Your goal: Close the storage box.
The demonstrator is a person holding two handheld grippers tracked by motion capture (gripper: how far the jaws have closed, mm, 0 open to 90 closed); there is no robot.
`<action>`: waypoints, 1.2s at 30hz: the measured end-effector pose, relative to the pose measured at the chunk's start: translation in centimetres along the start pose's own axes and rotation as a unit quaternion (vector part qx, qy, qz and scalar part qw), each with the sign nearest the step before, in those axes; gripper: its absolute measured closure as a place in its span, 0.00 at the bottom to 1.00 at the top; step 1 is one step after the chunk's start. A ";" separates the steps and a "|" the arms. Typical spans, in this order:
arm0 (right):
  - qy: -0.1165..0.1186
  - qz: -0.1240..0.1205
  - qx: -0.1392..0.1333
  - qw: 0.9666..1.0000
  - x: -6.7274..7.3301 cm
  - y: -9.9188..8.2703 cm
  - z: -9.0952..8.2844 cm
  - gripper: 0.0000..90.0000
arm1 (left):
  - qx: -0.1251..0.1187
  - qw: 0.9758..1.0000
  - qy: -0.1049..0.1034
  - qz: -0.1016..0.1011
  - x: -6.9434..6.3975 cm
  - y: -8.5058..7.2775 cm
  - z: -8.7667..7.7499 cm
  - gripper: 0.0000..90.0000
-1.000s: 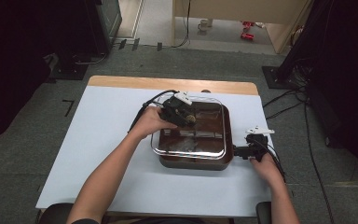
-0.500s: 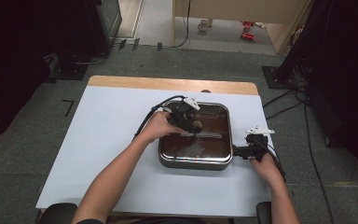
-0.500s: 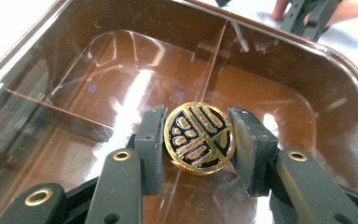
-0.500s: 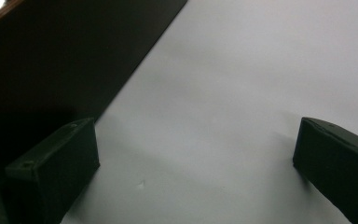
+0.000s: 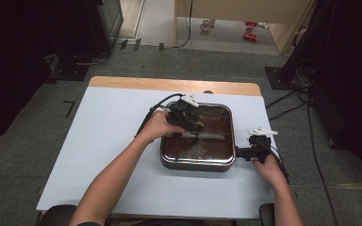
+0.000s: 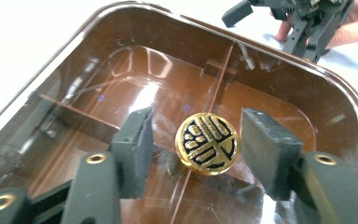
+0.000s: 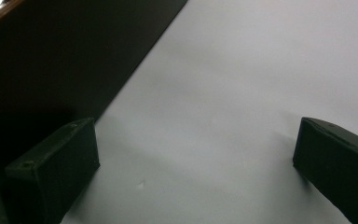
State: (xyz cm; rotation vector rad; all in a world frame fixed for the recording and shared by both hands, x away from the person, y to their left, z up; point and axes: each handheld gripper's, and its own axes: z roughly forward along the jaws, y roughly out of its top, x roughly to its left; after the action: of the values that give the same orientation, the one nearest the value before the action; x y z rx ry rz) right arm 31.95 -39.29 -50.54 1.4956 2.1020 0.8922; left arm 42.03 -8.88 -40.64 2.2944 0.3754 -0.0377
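Observation:
A brown see-through box (image 5: 195,165) with a lid stands on the white table. A round gold knob with a black emblem (image 6: 207,143) sits at the middle of the lid. My left gripper (image 5: 194,128) hovers over the lid. Its jaws have just been opening, and the knob stands between the pads (image 6: 135,148) with a gap on each side. Dividers show through the lid. My right gripper (image 5: 243,153) rests low at the box's right side, open, with bare table between its fingers (image 7: 56,163). The box's dark wall (image 7: 51,60) lies beside its left jaw.
The white table top (image 5: 108,141) has free room to the left of the box and in front of it. A wooden strip (image 5: 169,84) runs along the far edge. Cables trail from both grippers, and dark equipment stands on the floor around the table.
My left hand has shifted a little to the right over the lid. The right hand has stayed where it was beside the box.

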 end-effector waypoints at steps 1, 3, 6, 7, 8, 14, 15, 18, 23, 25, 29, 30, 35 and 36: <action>0.000 0.000 0.000 1.000 0.0 0.0 0.0 0.00 | 0.000 1.000 0.003 -0.001 0.0 0.0 -0.2 0.47; 0.000 0.000 0.000 1.000 0.0 0.0 0.0 0.00 | 0.002 1.000 0.017 -0.005 0.0 0.0 -0.7 0.45; 0.000 0.000 0.000 1.000 0.0 0.0 0.0 0.00 | 0.002 0.999 0.031 -0.010 0.1 -0.2 -1.7 0.41; 0.000 0.000 0.000 1.000 0.0 0.0 0.0 0.00 | 0.002 0.999 0.036 -0.014 0.1 -0.2 -2.0 0.40; 0.000 -0.001 0.000 1.000 0.0 0.0 0.0 0.00 | 0.000 0.999 0.037 -0.020 0.1 -0.3 -2.3 0.38; 0.000 0.000 0.000 1.000 0.0 0.0 0.0 0.00 | -0.039 0.996 0.057 -0.058 0.2 -1.5 -4.9 0.30; 0.000 0.000 0.000 1.000 0.0 0.0 0.0 0.00 | -0.043 0.995 0.067 -0.064 0.1 -1.8 -5.4 0.30; 0.000 0.000 0.000 1.000 0.0 0.0 0.0 0.00 | -0.051 0.990 0.095 -0.086 0.1 -2.7 -6.9 0.30; 0.000 0.000 0.000 1.000 0.0 0.0 0.0 0.00 | -0.065 0.985 0.121 -0.101 -0.3 -4.4 -8.6 0.29; 0.000 0.000 -0.001 1.000 0.0 0.0 0.0 0.00 | -0.065 0.984 0.136 -0.098 -0.5 -5.3 -9.1 0.28; 0.000 -0.001 -0.001 1.000 0.0 0.0 0.0 0.00 | -0.070 0.980 0.154 -0.106 -0.7 -7.3 -10.2 0.27; 0.000 -0.001 -0.001 1.000 0.0 0.0 0.0 0.00 | -0.072 0.979 0.157 -0.110 -0.7 -7.7 -10.4 0.26; 0.000 -0.001 -0.001 1.000 0.0 0.0 0.0 0.00 | -0.070 0.974 0.184 -0.116 -1.1 -9.8 -11.2 0.26; 0.000 0.000 -0.001 1.000 0.0 0.0 0.0 0.00 | -0.072 0.972 0.193 -0.116 -1.2 -10.2 -11.4 0.26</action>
State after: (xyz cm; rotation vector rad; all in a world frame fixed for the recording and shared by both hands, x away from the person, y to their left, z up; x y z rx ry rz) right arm 31.96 -39.30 -50.54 1.4942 2.1016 0.8927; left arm 36.95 5.61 -39.97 2.0972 0.8189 0.3134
